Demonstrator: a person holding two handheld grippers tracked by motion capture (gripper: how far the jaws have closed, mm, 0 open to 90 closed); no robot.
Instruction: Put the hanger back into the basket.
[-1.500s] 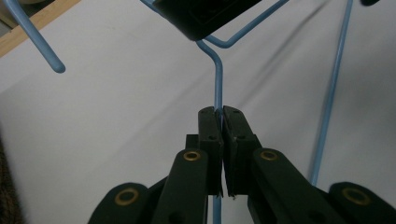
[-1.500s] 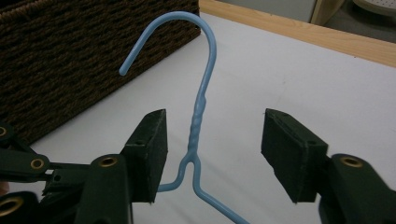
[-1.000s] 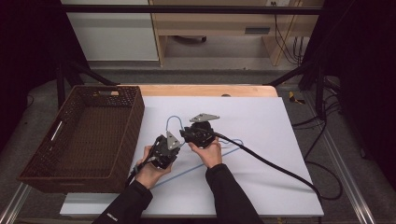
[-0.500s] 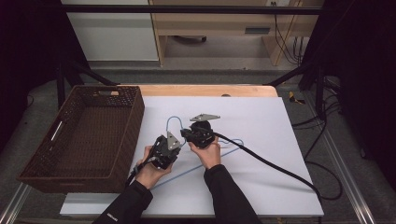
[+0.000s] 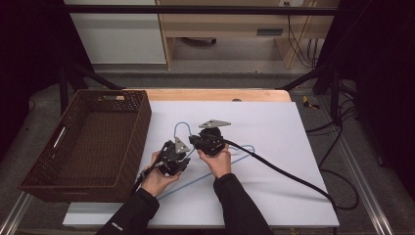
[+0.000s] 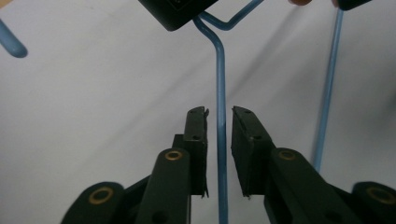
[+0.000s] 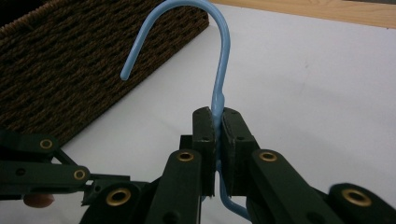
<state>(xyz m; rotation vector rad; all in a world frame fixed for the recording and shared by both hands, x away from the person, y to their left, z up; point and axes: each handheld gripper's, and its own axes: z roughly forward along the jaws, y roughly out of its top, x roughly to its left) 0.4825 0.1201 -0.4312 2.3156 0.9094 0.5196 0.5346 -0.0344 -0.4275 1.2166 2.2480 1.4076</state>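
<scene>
My right tongs (image 7: 218,122) are clamped on the neck of the blue hanger (image 5: 182,128), just below its hook, with the hanger lying on the white counter (image 5: 274,127) beside the brown basket (image 5: 88,142). My left tongs (image 6: 219,122) have just been opening and now stand narrowly apart around the hanger's wire, the pads not pressing it.

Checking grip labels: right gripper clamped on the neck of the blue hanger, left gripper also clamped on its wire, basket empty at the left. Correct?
Not quite. The left gripper is not clamped: in the left gripper view its jaws, which have just been opening, stand apart with the blue hanger wire between them. The right gripper is clamped on the neck, and the basket at the left is empty.
</scene>
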